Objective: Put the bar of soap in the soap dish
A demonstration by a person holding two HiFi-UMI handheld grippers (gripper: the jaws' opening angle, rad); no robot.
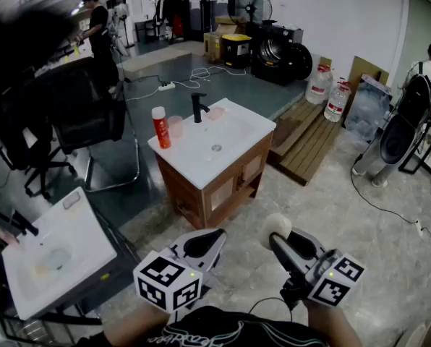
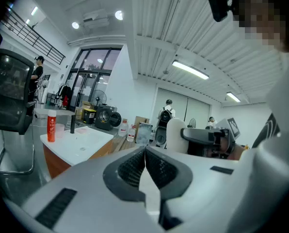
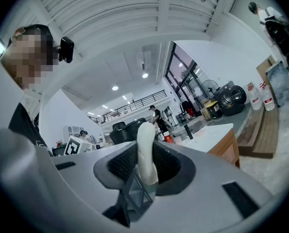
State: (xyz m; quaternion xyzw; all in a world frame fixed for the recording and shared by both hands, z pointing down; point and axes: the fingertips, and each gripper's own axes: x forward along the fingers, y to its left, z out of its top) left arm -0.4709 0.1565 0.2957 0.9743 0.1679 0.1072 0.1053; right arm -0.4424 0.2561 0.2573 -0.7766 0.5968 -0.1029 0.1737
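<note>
A white vanity sink [image 1: 233, 144] stands ahead on a wooden cabinet. On its far edge, right of the black faucet [image 1: 198, 107], lies a small pink soap dish [image 1: 215, 113]. Low in the head view my right gripper [image 1: 279, 243] is shut on a pale rounded bar of soap [image 1: 277, 227]. In the right gripper view the soap [image 3: 145, 142] stands upright between the black pads. My left gripper [image 1: 207, 244] is beside it, shut, pads touching with nothing between them [image 2: 144, 154]. Both grippers are well short of the sink, over the floor.
An orange bottle [image 1: 160, 127] and a pink cup [image 1: 176, 126] stand left of the faucet. A second white basin [image 1: 27, 280] sits at lower left, a black office chair [image 1: 85, 114] behind it. Wooden pallets [image 1: 309, 143] and water jugs [image 1: 327, 85] lie at the right; people stand far off.
</note>
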